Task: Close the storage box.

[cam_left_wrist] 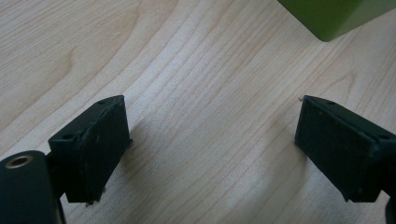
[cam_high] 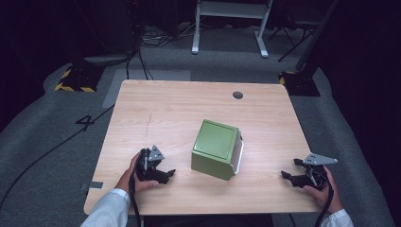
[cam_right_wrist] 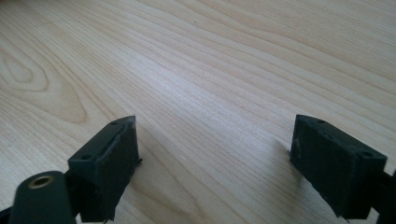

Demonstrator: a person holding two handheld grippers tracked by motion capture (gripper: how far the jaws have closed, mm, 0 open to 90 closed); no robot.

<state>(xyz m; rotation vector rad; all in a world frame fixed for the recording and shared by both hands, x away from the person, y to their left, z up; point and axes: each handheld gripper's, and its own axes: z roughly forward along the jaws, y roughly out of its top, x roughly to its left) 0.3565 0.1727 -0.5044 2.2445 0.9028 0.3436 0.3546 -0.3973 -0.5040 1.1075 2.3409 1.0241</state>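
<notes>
The green box (cam_high: 215, 147) lies tilted on the wooden counter (cam_high: 156, 113), roughly at its centre, with a white part showing along its right edge. The left gripper (cam_high: 166, 166) rests on the counter just left of the box, jaws spread apart and empty; in the left gripper view one box corner (cam_left_wrist: 334, 16) sits beyond the jaws. The right gripper (cam_high: 289, 168) rests well right of the box, jaws released, holding nothing.

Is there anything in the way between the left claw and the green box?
No. Bare wooden table lies between the left claw and the green box. The claw's jaws are open, with nothing between them.
</notes>
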